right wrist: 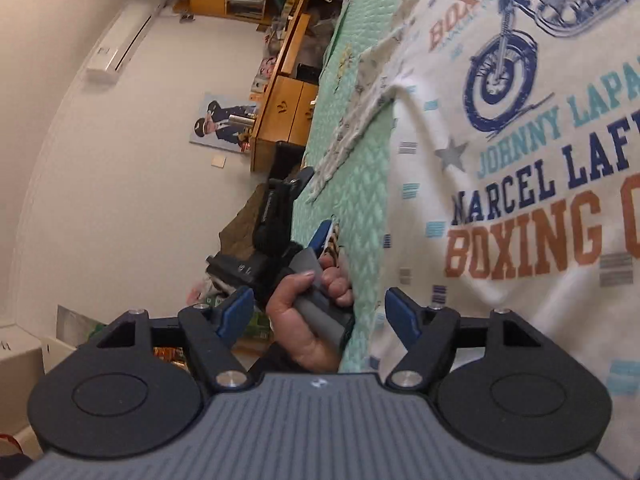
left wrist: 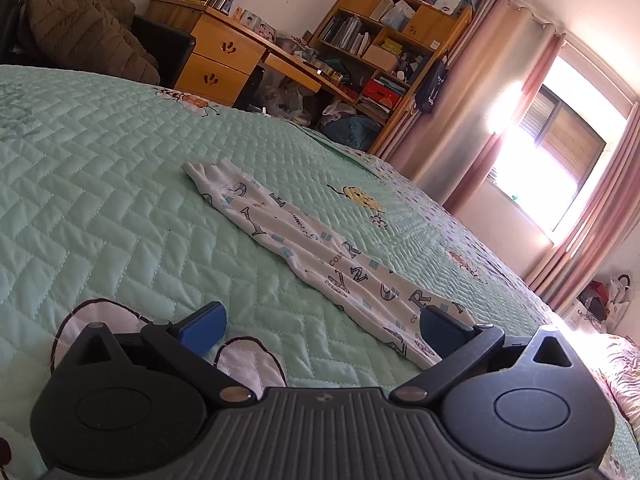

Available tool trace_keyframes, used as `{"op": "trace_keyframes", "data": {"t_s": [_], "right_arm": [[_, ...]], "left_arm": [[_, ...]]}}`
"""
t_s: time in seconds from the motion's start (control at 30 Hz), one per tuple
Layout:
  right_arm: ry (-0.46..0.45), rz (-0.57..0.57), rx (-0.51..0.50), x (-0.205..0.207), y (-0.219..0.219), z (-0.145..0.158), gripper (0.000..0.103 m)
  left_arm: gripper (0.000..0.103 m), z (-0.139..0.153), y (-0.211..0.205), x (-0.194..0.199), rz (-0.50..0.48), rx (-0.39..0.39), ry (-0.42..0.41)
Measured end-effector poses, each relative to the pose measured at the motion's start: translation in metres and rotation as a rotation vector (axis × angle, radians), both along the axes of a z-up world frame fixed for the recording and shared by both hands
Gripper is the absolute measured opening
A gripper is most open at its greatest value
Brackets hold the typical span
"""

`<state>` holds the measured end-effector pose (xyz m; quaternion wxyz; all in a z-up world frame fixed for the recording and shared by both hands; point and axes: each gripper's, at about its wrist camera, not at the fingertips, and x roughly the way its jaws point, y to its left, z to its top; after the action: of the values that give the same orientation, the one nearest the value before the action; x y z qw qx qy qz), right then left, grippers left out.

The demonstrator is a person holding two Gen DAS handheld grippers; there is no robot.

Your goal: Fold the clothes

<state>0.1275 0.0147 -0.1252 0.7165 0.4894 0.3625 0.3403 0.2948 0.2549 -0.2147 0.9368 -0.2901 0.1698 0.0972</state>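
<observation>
The left tool point(left wrist: 322, 326) sits low over the bed point(left wrist: 120, 168), its blue pads spread wide with nothing between them; the right-hand pad lies against the near end of a long folded garment point(left wrist: 320, 248), white with printed letters, stretched flat across the green quilt towards the far desk point(left wrist: 224, 52). The right tool point(right wrist: 320, 312) is tipped on its side, its jaws also standing apart and empty. Beyond its fingers a hand point(right wrist: 308, 312) grips the grey handle of the other tool. Just beside its right pad lies a white shirt point(right wrist: 520, 160) printed with a blue motorcycle and boxing lettering, spread on the same quilt. A bookshelf point(left wrist: 384, 52) stands by the curtained window point(left wrist: 560, 140).
</observation>
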Motion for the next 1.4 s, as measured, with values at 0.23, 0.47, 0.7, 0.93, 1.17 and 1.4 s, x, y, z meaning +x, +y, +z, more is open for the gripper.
{"op": "trace_keyframes", "data": {"t_s": [0.23,0.47,0.7,0.93,1.17,1.4], "right_arm": [[0.112,-0.178,0.009,0.102,0.021,-0.005,0.077],[0.077,0.142,-0.146,0.009,0.087,0.001,0.068],[0.047,-0.179,-0.11,0.036,0.023,0.022,0.073],[0.072,0.289,-0.181,-0.027,0.123,0.007,0.073],[0.027,0.027,-0.147,-0.051,0.069,0.025,0.075],[0.078,0.178,-0.155,-0.134,0.078,0.024,0.075]], "left_arm": [[0.102,0.0,0.001,0.0,-0.002,-0.003,0.004],[0.102,-0.002,0.001,0.0,-0.002,-0.002,-0.007],[0.102,-0.002,0.001,0.001,-0.003,-0.003,-0.002],[0.102,-0.002,0.002,0.001,-0.003,-0.001,-0.004],[0.102,-0.001,-0.001,0.003,-0.004,0.002,0.007],[0.102,0.014,-0.001,0.002,-0.059,0.022,0.105]]}}
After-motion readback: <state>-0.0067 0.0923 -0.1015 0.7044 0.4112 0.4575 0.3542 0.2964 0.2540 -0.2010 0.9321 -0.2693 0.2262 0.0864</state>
